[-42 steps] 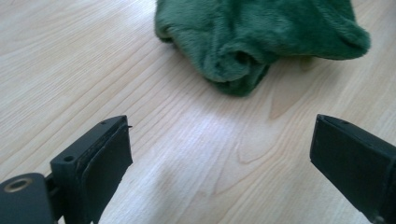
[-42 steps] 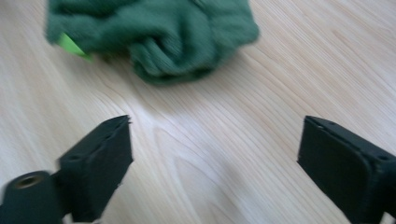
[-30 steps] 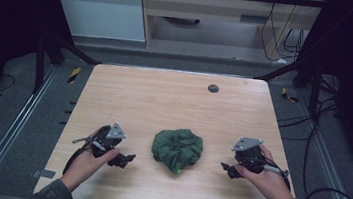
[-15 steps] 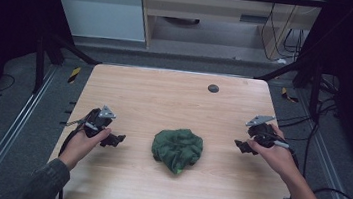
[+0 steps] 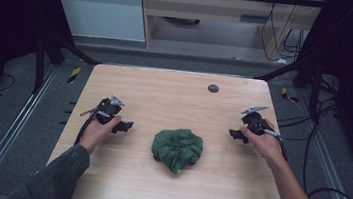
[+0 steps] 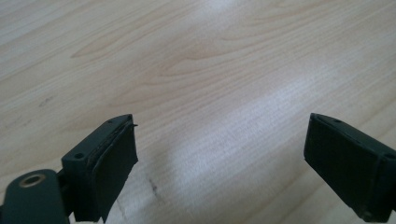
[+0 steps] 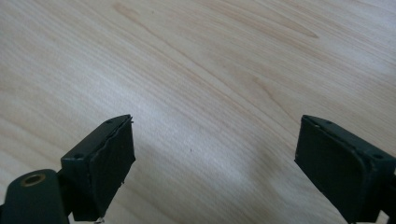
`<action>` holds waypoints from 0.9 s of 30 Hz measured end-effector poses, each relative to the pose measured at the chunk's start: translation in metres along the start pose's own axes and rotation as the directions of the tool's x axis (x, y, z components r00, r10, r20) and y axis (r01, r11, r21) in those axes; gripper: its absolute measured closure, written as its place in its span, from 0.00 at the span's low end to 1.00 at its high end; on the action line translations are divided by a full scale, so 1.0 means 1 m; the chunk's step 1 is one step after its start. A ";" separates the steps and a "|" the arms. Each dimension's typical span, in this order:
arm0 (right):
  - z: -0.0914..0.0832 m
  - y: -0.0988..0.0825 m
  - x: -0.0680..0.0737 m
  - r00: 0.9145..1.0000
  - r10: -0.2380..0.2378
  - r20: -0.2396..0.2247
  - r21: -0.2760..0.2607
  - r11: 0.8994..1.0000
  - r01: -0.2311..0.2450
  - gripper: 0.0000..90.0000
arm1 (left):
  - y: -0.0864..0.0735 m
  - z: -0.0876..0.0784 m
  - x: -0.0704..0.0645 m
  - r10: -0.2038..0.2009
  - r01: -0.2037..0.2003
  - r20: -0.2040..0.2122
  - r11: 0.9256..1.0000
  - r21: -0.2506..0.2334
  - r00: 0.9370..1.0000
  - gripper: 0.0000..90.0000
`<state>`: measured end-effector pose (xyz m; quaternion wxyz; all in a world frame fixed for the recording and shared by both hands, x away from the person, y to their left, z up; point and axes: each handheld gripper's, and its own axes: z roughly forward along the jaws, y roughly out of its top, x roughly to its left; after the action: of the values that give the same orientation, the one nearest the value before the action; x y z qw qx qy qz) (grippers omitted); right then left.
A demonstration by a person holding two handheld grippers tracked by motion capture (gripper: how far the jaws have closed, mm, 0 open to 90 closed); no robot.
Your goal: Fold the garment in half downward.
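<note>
Pale wood-grain rectangular table [image 5: 119, 183] is filling the middle of the high view, its top bare but for a few things. Person's left forearm, in a dark grey-green sleeve [image 5: 52, 181], is angling in from the lower left corner; the right forearm, bare, is coming in from the lower right, both reaching forward and a little inward. Crumpled dark green cloth [image 5: 177, 149] is lying bunched in a rounded heap at the table's near centre, between the two hands and well apart from each, nothing touching it. Left hand [image 5: 94, 129] is wrapping the body of the black left gripper [image 5: 125, 126], which is sitting low over the table left of the cloth, jaws pointing toward the table's middle; a cable is trailing from it down past the wrist. Right hand [image 5: 264, 142] is gripping the black right gripper [image 5: 235, 135] near the right edge, jaws pointing inward toward the cloth, a grey plate showing on top. In the left gripper view the two black jaws are standing wide apart with bare wood between them; the right gripper view gives the same, jaws spread, holding nothing. Small dark round disc [image 5: 213, 88] is lying on the far part of the table. No readable writing or labels on anything here.
</note>
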<state>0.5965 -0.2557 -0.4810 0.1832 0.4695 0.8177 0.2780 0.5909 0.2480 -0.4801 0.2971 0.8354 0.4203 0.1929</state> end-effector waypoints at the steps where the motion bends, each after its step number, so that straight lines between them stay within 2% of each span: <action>1: 0.002 0.000 0.000 1.000 0.007 0.005 -0.009 1.000 -0.007 0.12 | -0.001 0.002 0.002 -0.008 0.008 -0.005 1.000 -0.003 1.000 0.10; 7: 0.014 -0.003 -0.004 0.996 0.084 0.020 -0.066 0.994 -0.083 0.10 | -0.007 0.012 0.017 -0.066 0.066 -0.008 0.997 -0.026 0.998 0.08; 10: 0.017 -0.008 -0.006 0.993 0.116 0.039 -0.099 0.989 -0.112 0.12 | -0.010 0.017 0.021 -0.078 0.077 -0.012 0.997 -0.025 0.997 0.08; 12: 0.020 -0.011 -0.008 0.990 0.137 0.028 -0.113 0.985 -0.133 0.11 | -0.012 0.019 0.021 -0.078 0.077 -0.016 0.997 -0.022 0.997 0.08; 14: 0.022 -0.013 -0.007 0.989 0.143 0.034 -0.119 0.983 -0.138 0.11 | -0.013 0.020 0.019 -0.081 0.081 -0.018 0.996 -0.047 0.997 0.07; 17: 0.024 -0.017 -0.004 0.987 0.145 0.067 -0.156 0.979 -0.134 0.10 | -0.017 0.022 0.018 -0.095 0.093 -0.016 0.992 -0.081 0.995 0.04; 19: 0.025 -0.016 -0.003 0.985 0.154 0.080 -0.152 0.978 -0.140 0.08 | -0.017 0.022 0.018 -0.099 0.097 -0.021 0.992 -0.080 0.995 0.04; 21: 0.026 -0.016 -0.001 0.980 0.173 0.101 -0.149 0.976 -0.157 0.05 | -0.018 0.022 0.017 -0.106 0.104 -0.028 0.992 -0.076 0.994 0.03; 22: 0.025 -0.016 0.000 0.974 0.196 0.112 -0.148 0.973 -0.179 0.05 | -0.018 0.021 0.016 -0.110 0.107 -0.032 0.992 -0.071 0.993 0.02; 23: 0.025 -0.017 0.002 0.968 0.218 0.126 -0.148 0.969 -0.199 0.03 | -0.019 0.021 0.016 -0.116 0.113 -0.038 0.991 -0.067 0.993 0.00; 24: 0.025 -0.017 0.005 0.956 0.254 0.148 -0.149 0.961 -0.233 0.01 | -0.019 0.021 0.016 -0.122 0.119 -0.043 0.991 -0.067 0.992 0.00; 25: 0.025 -0.017 0.007 0.947 0.271 0.172 -0.148 0.958 -0.247 0.01 | -0.019 0.021 0.015 -0.124 0.121 -0.045 0.990 -0.067 0.991 0.00; 27: 0.024 -0.018 0.009 0.937 0.292 0.191 -0.151 0.952 -0.266 0.00 | -0.020 0.020 0.015 -0.137 0.133 -0.054 0.989 -0.070 0.989 0.00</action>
<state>0.5940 -0.2481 -0.5114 0.2559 0.5955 0.7000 0.2996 0.5989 0.2625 -0.5072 0.3247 0.7886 0.4779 0.2104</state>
